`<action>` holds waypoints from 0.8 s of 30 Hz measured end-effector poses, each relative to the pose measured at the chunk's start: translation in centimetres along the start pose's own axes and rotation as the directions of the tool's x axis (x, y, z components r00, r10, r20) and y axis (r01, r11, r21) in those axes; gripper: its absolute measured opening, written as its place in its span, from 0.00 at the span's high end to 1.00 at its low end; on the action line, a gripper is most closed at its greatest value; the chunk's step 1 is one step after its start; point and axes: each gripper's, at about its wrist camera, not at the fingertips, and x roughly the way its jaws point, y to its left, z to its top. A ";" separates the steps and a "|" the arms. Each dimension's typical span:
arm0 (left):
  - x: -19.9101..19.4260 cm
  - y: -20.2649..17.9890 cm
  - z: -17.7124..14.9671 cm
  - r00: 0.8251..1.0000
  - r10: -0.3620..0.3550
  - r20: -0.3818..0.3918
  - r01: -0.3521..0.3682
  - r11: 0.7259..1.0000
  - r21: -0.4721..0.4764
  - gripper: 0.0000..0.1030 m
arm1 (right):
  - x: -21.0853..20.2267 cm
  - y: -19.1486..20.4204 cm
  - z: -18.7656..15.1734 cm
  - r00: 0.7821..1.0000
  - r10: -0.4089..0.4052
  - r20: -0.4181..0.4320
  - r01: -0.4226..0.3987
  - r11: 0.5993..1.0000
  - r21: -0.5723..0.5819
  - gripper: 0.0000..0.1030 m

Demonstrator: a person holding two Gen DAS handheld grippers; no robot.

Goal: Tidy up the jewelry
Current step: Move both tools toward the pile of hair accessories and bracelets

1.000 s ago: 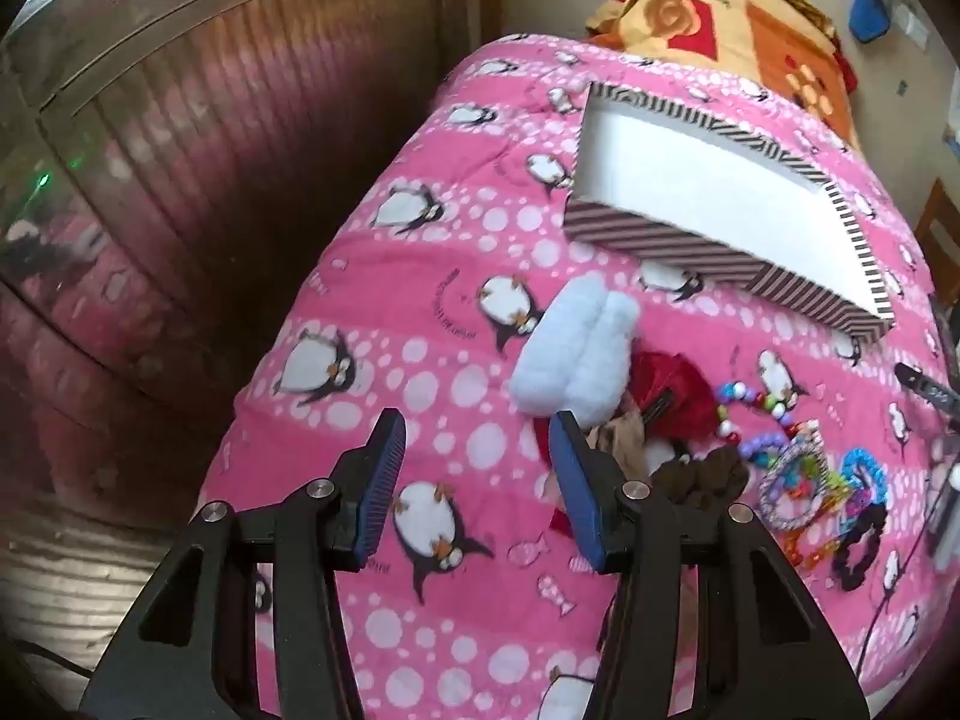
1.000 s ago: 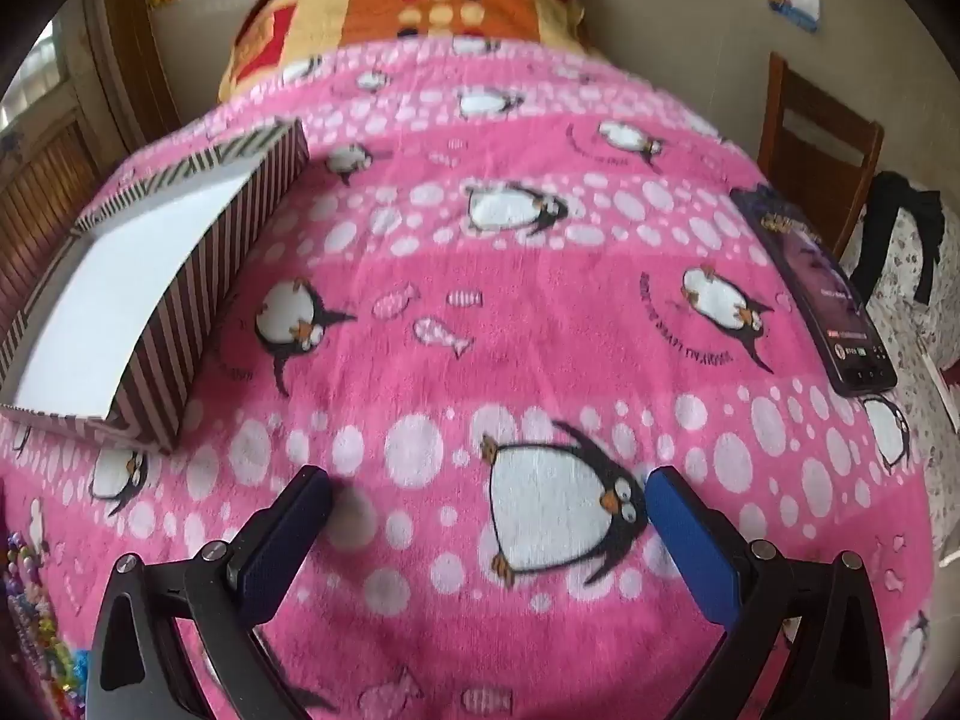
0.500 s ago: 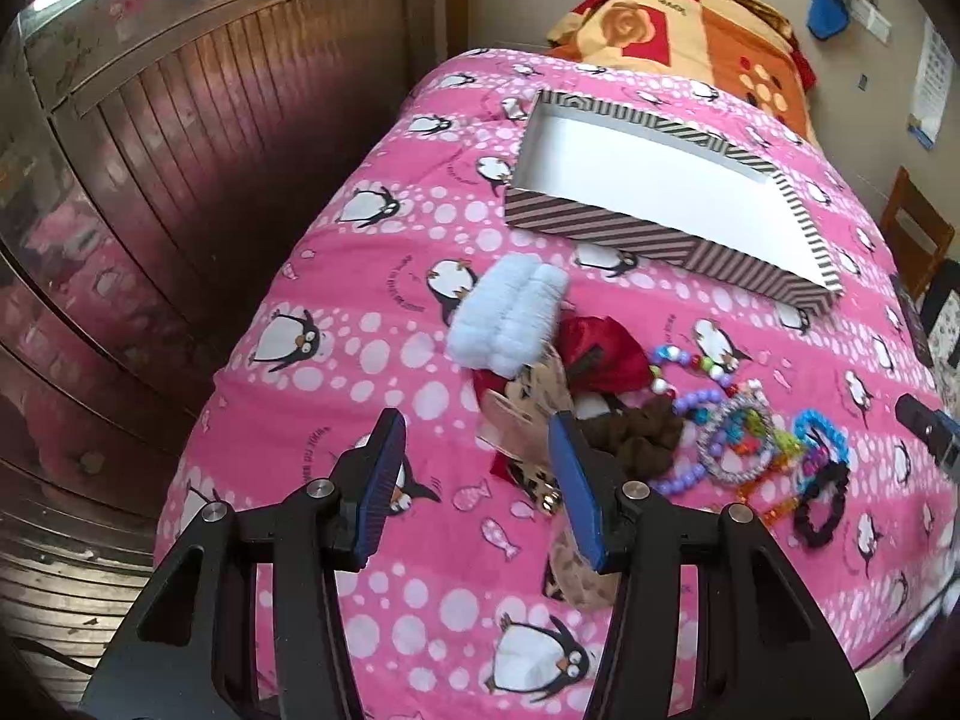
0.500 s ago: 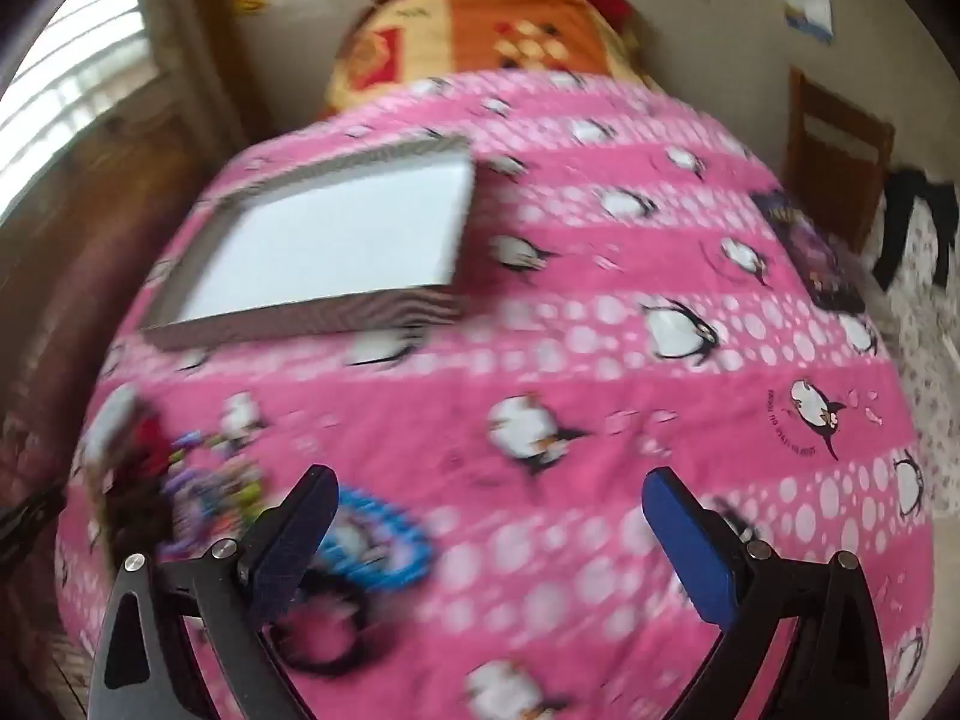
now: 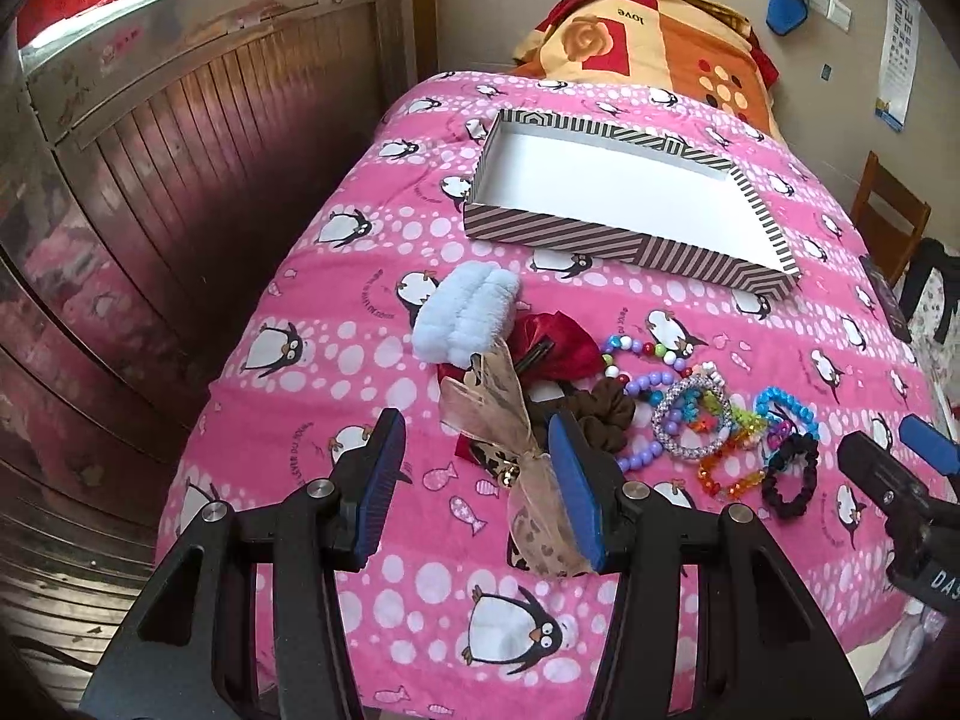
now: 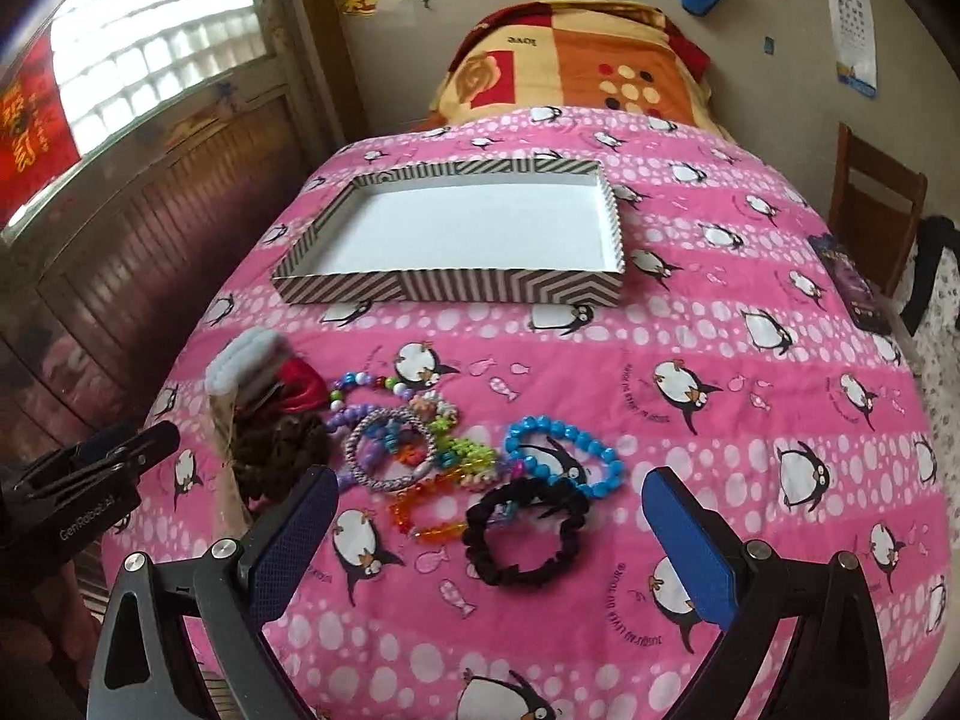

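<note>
Left gripper (image 5: 474, 480): fingers apart, empty, over the sheer leopard bow (image 5: 510, 444). Right gripper (image 6: 492, 528): fingers spread wide, empty, above the black scrunchie (image 6: 522, 534). The jewelry lies heaped on the bed (image 6: 750, 450), apart from the empty striped box (image 6: 456, 288) beyond. Risks: the bead bracelets (image 6: 420, 444) overlap, so closing on one could drag up its neighbours; the soft quilt may yield under the fingers. Hidden: items beneath the bow and the brown scrunchie (image 5: 606, 414); the right gripper is cut off at the left view's edge

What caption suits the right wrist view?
Open right hand-held gripper above a black scrunchie and beaded bracelets, striped box empty beyond.
</note>
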 end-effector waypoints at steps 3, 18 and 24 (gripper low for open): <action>-0.1 0.0 0.0 1.000 0.000 0.004 0.000 1.000 -0.004 0.52 | -0.1 0.6 0.2 1.000 0.000 0.003 0.000 1.000 -0.015 0.02; 0.0 0.5 -0.4 1.000 0.003 0.000 -0.003 1.000 -0.007 0.52 | 0.5 1.3 0.5 1.000 0.011 -0.009 -0.011 1.000 -0.029 0.02; 0.0 0.5 -0.4 1.000 0.004 -0.003 -0.004 1.000 -0.008 0.52 | 1.0 1.1 0.4 0.999 0.029 -0.034 -0.029 0.999 -0.017 0.02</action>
